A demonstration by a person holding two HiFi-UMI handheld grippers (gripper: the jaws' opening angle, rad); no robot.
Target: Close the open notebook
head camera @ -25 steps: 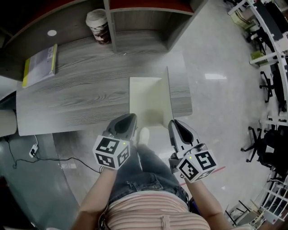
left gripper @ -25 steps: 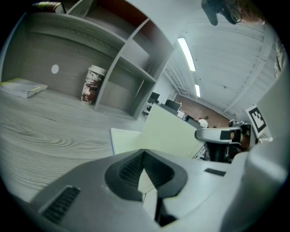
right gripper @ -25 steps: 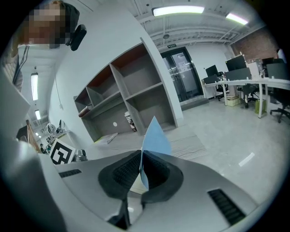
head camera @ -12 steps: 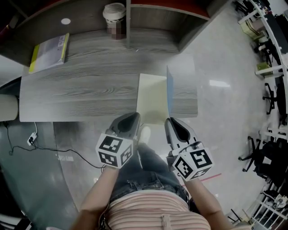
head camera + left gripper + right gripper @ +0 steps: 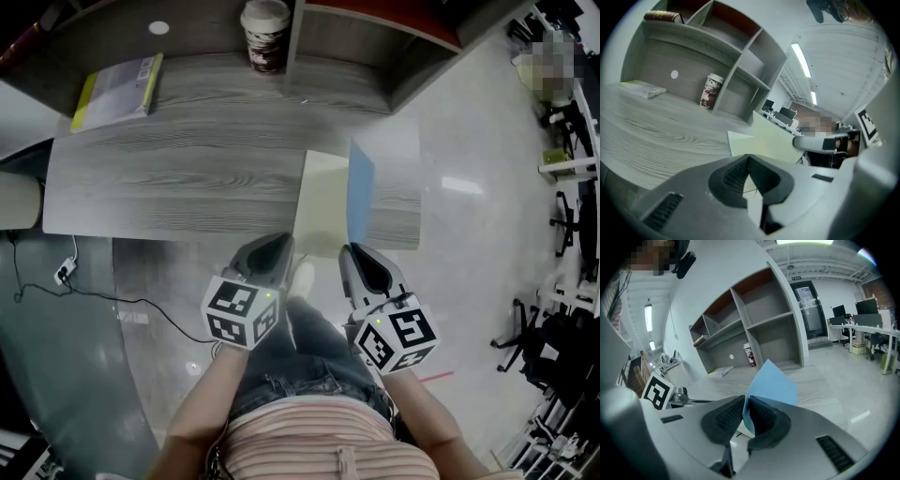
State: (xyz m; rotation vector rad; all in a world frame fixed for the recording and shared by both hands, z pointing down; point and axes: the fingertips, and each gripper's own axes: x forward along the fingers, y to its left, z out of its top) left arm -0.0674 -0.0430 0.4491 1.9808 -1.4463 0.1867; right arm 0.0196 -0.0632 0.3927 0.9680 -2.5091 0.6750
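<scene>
The notebook lies open at the desk's near edge, its pale yellow page [image 5: 323,202] flat on the desk. Its blue cover [image 5: 360,192] stands lifted along the right side, leaning left over the page. My right gripper [image 5: 354,253] has the cover's near edge [image 5: 773,383] between its pads, and the jaws are opening slightly. My left gripper [image 5: 275,246] hangs just short of the page's near edge, shut with nothing in it [image 5: 749,159]. In the left gripper view the page [image 5: 764,140] lies straight ahead.
A grey wood-grain desk [image 5: 187,169] carries a yellow-green book [image 5: 117,89] at far left and a paper cup [image 5: 265,23] by the shelf unit [image 5: 375,47] at the back. A cable [image 5: 56,281] lies on the floor on the left. Office chairs [image 5: 553,347] stand right.
The cover went from standing edge-on to leaning left, so its blue outer face now shows. The right gripper shifted slightly left with it. The left gripper barely moved.
</scene>
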